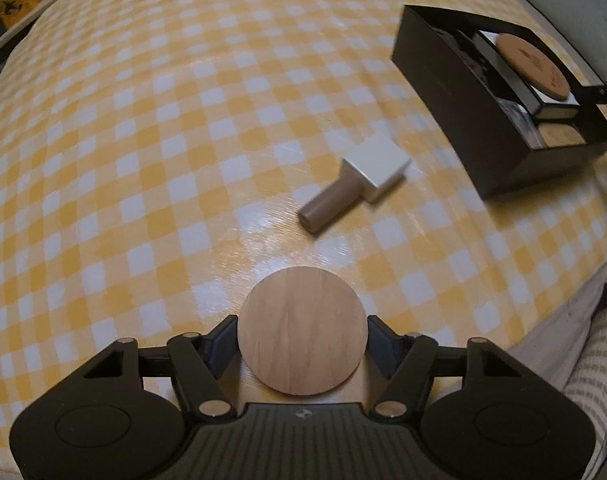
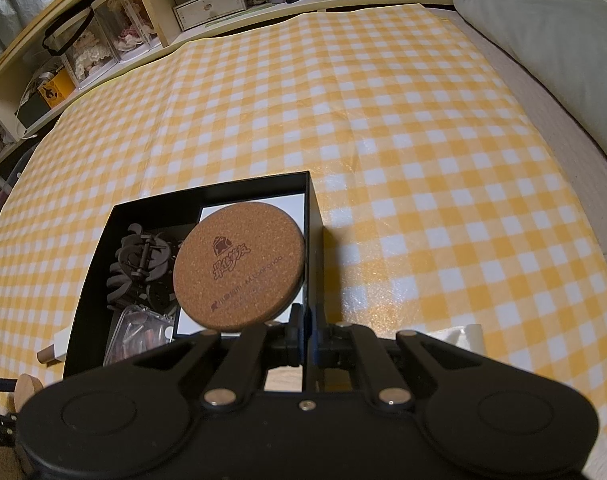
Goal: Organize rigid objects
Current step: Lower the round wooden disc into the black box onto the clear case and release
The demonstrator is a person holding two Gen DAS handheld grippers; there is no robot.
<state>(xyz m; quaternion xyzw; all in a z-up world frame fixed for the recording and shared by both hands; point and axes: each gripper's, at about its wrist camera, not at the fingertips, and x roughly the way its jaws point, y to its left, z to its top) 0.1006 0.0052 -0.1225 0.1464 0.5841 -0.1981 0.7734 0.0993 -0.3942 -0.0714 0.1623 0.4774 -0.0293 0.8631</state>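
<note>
My left gripper is shut on a round wooden coaster and holds it above the yellow checked cloth. A white-headed stamp with a brown handle lies on the cloth ahead of it. A black box stands at the right; in the right wrist view its right wall is clamped between my right gripper's shut fingers. Inside the black box lie a cork coaster with a printed logo, a dark hair claw and a clear case.
Shelves with boxes and figurines run along the far edge of the cloth. A grey pillow lies at the right. The wooden coaster's edge and the stamp handle show left of the box.
</note>
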